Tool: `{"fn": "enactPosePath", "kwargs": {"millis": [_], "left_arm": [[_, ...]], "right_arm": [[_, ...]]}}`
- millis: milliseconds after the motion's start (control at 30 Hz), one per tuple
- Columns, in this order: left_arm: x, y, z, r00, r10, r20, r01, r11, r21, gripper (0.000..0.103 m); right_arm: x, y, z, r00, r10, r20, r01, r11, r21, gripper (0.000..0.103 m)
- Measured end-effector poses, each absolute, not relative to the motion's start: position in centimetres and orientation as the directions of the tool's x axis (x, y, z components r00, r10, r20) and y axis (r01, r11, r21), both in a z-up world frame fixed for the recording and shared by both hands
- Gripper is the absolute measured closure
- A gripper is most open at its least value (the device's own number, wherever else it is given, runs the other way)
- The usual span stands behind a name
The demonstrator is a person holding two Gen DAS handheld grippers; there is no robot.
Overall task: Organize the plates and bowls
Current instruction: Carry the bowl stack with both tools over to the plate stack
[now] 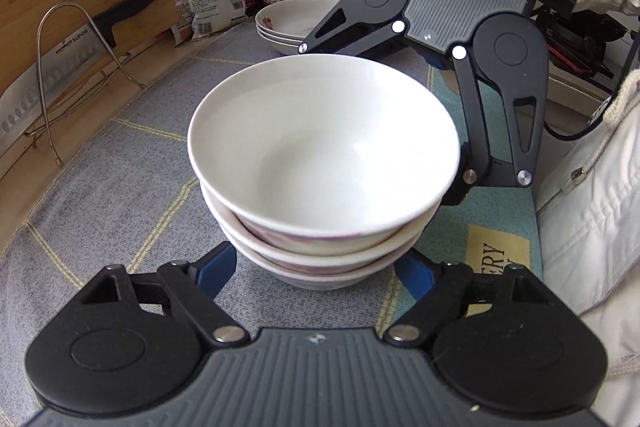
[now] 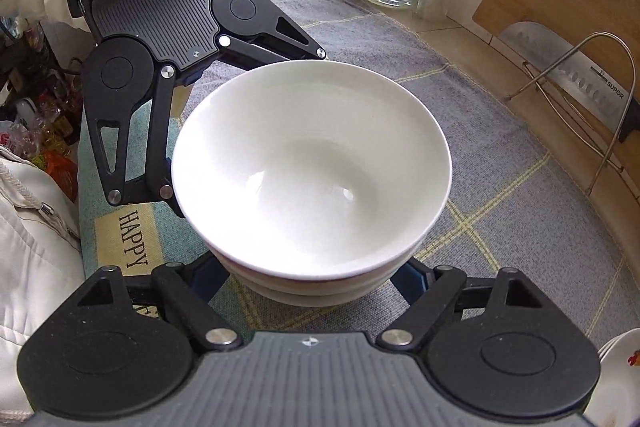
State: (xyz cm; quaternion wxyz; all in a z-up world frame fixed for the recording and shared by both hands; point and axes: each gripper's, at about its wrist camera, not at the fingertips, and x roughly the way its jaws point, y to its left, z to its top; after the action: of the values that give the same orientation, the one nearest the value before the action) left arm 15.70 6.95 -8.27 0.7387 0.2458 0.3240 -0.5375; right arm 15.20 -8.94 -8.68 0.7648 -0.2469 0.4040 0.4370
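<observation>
1. The bowl stack (image 1: 320,187) stood on the cloth-covered surface (image 1: 120,187), near the plates (image 1: 292,23).
2. The left claw (image 1: 316,267) and right claw (image 2: 312,275) each straddled the stack low down from opposite sides; whether the pads pressed it could not be told.
3. Judgement: grip the bottom bowl evenly on both sides and lift level, so the upper bowls do not slide.

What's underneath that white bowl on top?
The top bowl sits nested in a stack of bowls; two more rims with a pinkish pattern show below it. Their insides are covered. The stack rests on a grey checked cloth.
</observation>
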Motion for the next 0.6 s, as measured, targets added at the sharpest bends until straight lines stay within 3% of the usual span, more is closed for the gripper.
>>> {"fn": "enactPosePath", "kwargs": {"millis": [600], "left_arm": [[16.49, 6.52, -8.32, 0.158, -0.65, -0.743, 0.972, 0.235, 0.001, 0.018]], "right_arm": [[14.89, -9.08, -8.59, 0.289, 0.455, -0.842, -0.854, 0.52, -0.012, 0.018]]}}
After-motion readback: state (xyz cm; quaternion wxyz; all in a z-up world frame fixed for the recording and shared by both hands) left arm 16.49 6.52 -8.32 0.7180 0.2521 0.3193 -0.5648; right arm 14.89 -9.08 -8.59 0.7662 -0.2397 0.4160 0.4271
